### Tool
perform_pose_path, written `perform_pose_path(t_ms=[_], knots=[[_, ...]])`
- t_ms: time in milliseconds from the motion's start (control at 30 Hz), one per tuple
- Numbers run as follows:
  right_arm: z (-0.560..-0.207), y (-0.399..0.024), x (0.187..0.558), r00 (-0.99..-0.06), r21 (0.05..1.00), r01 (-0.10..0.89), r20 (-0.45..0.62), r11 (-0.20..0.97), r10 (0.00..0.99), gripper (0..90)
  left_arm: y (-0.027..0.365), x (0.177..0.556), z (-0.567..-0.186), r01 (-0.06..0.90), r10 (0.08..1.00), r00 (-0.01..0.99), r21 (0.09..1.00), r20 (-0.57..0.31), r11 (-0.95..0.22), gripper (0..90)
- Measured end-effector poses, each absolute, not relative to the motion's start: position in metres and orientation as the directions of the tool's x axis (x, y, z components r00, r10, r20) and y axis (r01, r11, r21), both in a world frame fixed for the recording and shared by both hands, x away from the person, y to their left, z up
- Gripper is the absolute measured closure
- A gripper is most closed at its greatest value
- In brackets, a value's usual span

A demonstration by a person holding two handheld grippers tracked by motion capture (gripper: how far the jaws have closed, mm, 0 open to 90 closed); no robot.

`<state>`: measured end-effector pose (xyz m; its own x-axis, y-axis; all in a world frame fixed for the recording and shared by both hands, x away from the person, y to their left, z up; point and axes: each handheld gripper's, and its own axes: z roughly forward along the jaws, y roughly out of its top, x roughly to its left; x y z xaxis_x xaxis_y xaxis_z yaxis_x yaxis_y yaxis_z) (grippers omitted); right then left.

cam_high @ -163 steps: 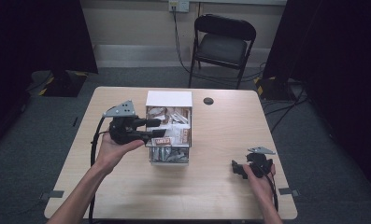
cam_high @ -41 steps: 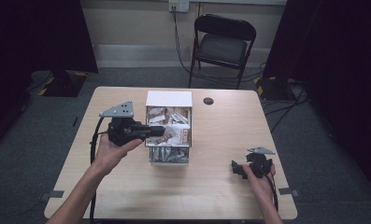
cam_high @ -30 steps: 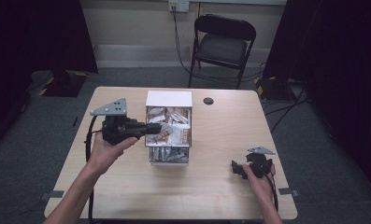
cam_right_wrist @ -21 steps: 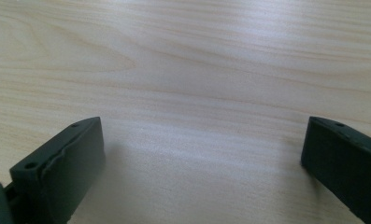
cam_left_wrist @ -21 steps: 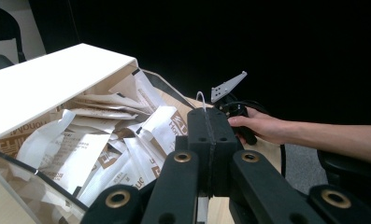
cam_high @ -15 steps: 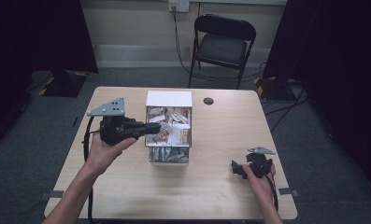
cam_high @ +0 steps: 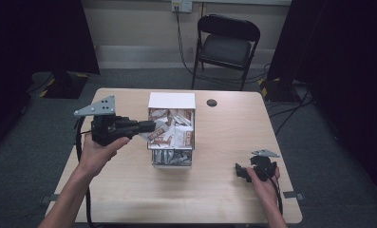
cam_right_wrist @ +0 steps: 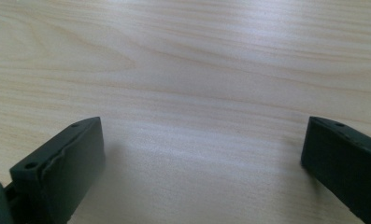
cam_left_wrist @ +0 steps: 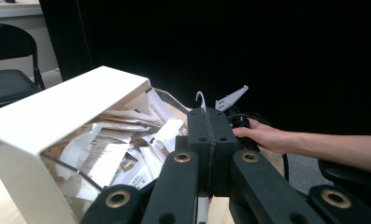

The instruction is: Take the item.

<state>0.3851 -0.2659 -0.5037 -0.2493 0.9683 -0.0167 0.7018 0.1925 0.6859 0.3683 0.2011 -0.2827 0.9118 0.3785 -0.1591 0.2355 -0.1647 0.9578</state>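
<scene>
1. The left gripper (cam_high: 146,126) is held level above the desk at about 9 o'clock from the box, with its black jaws pressed flat together. In the left gripper view (cam_left_wrist: 210,140) a thin white strip sticks up from the seam between the jaw tips, too small to tell what it is.
2. Its tips reach over the left rim of the white open-topped box with a clear front wall (cam_high: 172,100), which stands on the light wooden desk (cam_high: 129,190) a little back of centre.
3. The box is heaped with white and brown paper sachets (cam_high: 174,133); in the left gripper view they are piled just beside the jaws (cam_left_wrist: 122,149).
4. The right gripper (cam_high: 240,172) rests low at about 4 o'clock from the box, well apart from it. The right gripper view shows its jaws spread wide with bare wood (cam_right_wrist: 197,93) between them.
5. A small round black disc (cam_high: 212,102) lies on the desk at 1 o'clock from the box.
6. Beyond the far edge stands a black folding chair (cam_high: 226,47) at 12 o'clock.
</scene>
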Motion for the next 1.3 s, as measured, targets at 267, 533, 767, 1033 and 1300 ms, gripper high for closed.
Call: perform_pose_path(t_ms=[267,533,767,1033,1300], knots=[[-0.504,-0.266,0.385,-0.249,0.686,0.702,-0.017,0.192,0.968,0.0,0.210,0.365,-0.279,0.231,0.396,0.905,0.961,-0.155,-0.153,90.0],[-0.504,-0.266,0.385,-0.249,0.686,0.702,-0.016,0.192,0.968,0.0,0.222,0.366,-0.277,0.234,0.408,0.898,0.964,-0.163,-0.130,90.0],[-0.504,-0.266,0.385,-0.250,0.686,0.702,-0.016,0.192,0.968,0.0,0.238,0.365,-0.273,0.230,0.433,0.887,0.967,-0.162,-0.108,90.0],[-0.504,-0.266,0.385,-0.249,0.686,0.702,-0.016,0.192,0.968,0.0,0.250,0.366,-0.271,0.229,0.458,0.874,0.970,-0.165,-0.087,90.0],[-0.504,-0.266,0.385,-0.249,0.686,0.702,-0.016,0.192,0.968,0.0,0.260,0.372,-0.274,0.232,0.499,0.852,0.969,-0.159,-0.087,90.0]])
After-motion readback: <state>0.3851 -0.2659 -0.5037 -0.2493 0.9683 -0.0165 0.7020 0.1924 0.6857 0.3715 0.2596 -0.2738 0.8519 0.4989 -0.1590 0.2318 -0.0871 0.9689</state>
